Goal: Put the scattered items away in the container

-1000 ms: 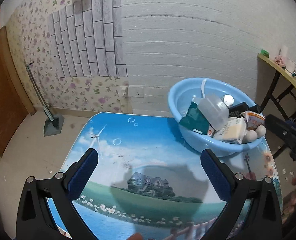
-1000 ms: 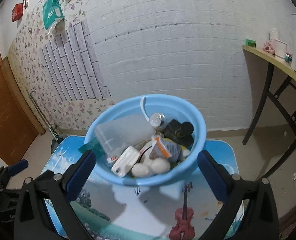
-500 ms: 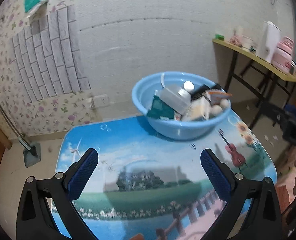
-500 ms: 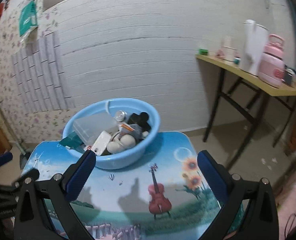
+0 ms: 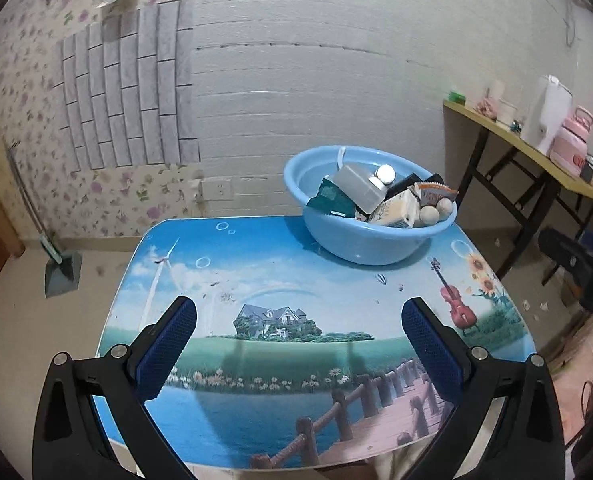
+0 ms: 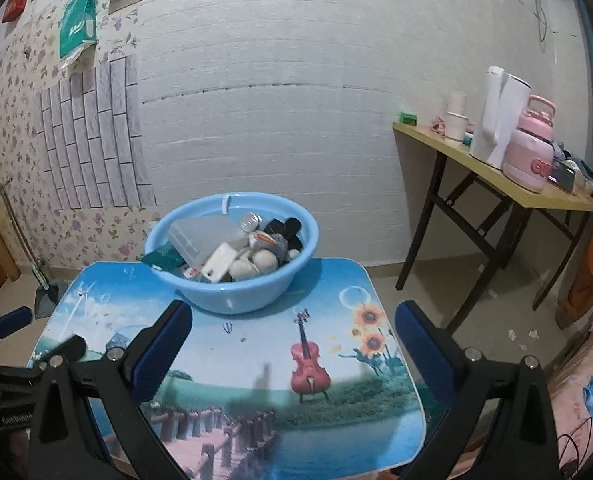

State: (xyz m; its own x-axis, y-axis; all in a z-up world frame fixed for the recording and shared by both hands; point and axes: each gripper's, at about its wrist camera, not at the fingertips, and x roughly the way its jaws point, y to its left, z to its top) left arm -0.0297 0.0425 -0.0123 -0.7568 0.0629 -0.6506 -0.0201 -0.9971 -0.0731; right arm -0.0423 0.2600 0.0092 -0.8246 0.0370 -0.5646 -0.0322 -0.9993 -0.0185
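Observation:
A light blue basin [image 5: 360, 246] stands at the far right of the printed table [image 5: 256, 420]; it also shows in the right wrist view [image 6: 220, 292]. It holds a clear plastic box [image 5: 356, 188], a green packet [image 5: 330, 200], a white carton [image 5: 396, 210], eggs [image 5: 428, 214], a can [image 5: 385, 173] and a snack packet [image 5: 432, 192]. My left gripper [image 5: 298, 318] is open and empty, held over the near table edge. My right gripper [image 6: 292, 322] is open and empty, back from the basin.
A wooden side table [image 6: 496, 184] at the right carries a white kettle [image 6: 496, 116] and a pink jug [image 6: 530, 156]. A dustpan [image 5: 62, 272] stands on the floor at the left wall. The left gripper's body [image 6: 4, 344] shows at the left edge.
Both grippers have pulled back and up from the basin, which now looks smaller and farther. More of the table shows. Both stay open and empty.

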